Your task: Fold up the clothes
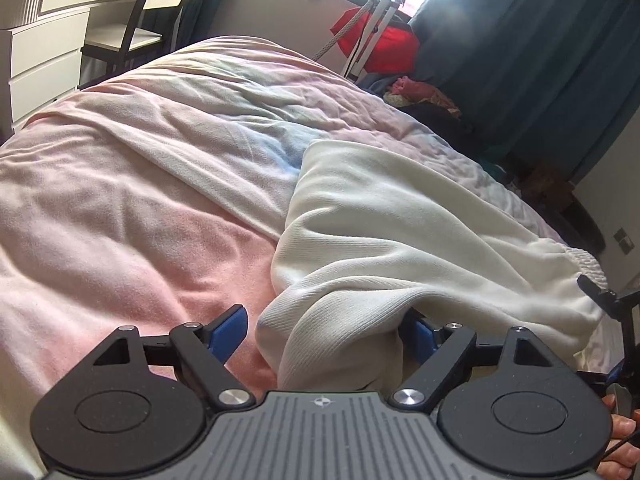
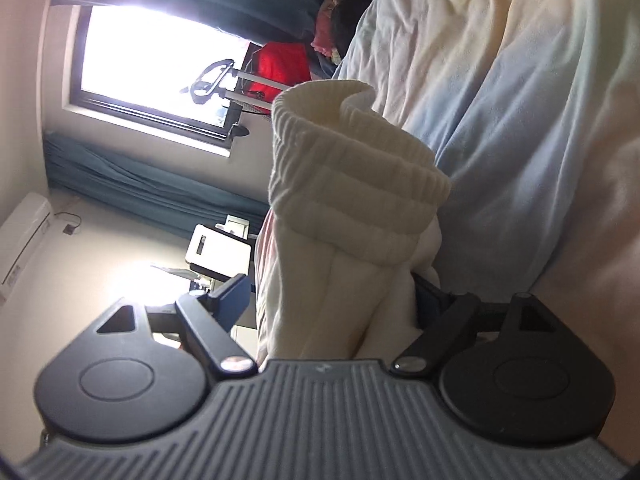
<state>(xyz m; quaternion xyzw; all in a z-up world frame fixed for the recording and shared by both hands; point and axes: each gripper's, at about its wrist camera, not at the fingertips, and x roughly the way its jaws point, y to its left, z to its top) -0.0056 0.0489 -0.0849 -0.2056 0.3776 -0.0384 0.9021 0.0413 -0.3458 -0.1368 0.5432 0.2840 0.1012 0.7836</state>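
White garment (image 1: 400, 240) spread on the pink-sheeted bed (image 1: 120, 200). Left hand-held gripper (image 1: 324, 332): jaws wide apart, a fold of cloth between them, unpinched. Right hand-held gripper (image 2: 328, 300): likewise released around the ribbed cuff (image 2: 352, 168).

Daylight pours through the window (image 2: 160, 68), which is blown out to pure white in both views and casts a hazy flare over the dark curtain (image 1: 532, 40) beside it. The bedspread (image 1: 140, 184) is softly lit, with gentle shadows in its folds. Fisheye distortion bends the edges, and the corners darken.
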